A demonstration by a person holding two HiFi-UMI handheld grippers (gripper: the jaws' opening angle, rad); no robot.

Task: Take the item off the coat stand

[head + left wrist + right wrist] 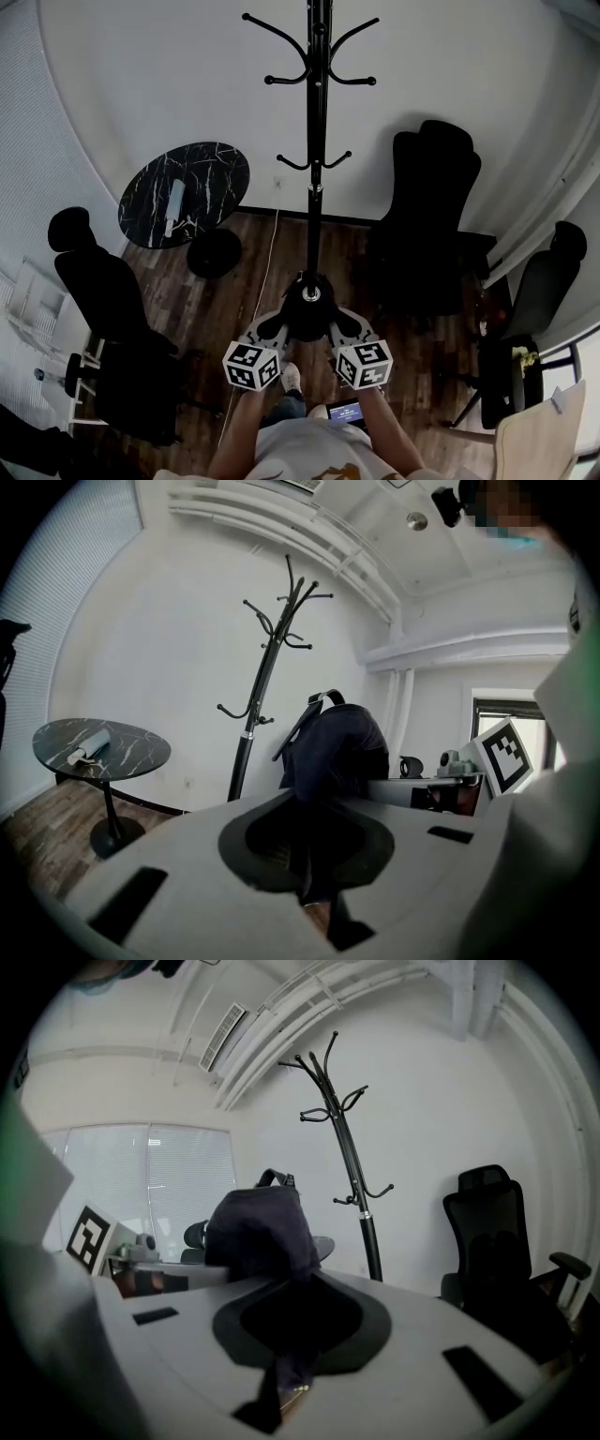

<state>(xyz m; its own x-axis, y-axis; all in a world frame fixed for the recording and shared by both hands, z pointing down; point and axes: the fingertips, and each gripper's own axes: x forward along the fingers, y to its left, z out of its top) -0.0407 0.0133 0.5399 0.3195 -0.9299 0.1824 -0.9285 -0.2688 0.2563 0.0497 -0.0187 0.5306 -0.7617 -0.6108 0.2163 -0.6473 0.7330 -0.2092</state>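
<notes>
2 grippers are held low and close together in front of the person, the left gripper (pixel 272 328) and the right gripper (pixel 347 328) facing each other across a dark cloth item (pixel 333 747). Each gripper's jaws are seen nearly closed, clamped on a fold of that dark fabric. The fabric is pinched in the narrow slot between them and bulges up ahead of the jaws, with a strap or loop at its top; what kind of item it is cannot be told for certain. The coat stand (pixel 317 141) is seen upright beyond the grippers, well apart from the item, and all of its hooks (pixel 305 67) are bare. The item is therefore judged to be off the stand, carried between the 2 grippers above the wooden floor (pixel 234 281). The lifting-off step is taken as done, and the step in hand is judged to be the carrying away. For the next move, both grips would need to be held firm and moved together so that the fabric is neither stretched nor dropped, and a place to set the item down would need to be chosen. A round marble-topped counter (pixel 185 194) is seen to the left of the stand and a black office chair (pixel 431 225) to its right, but which is meant cannot be told.
</notes>
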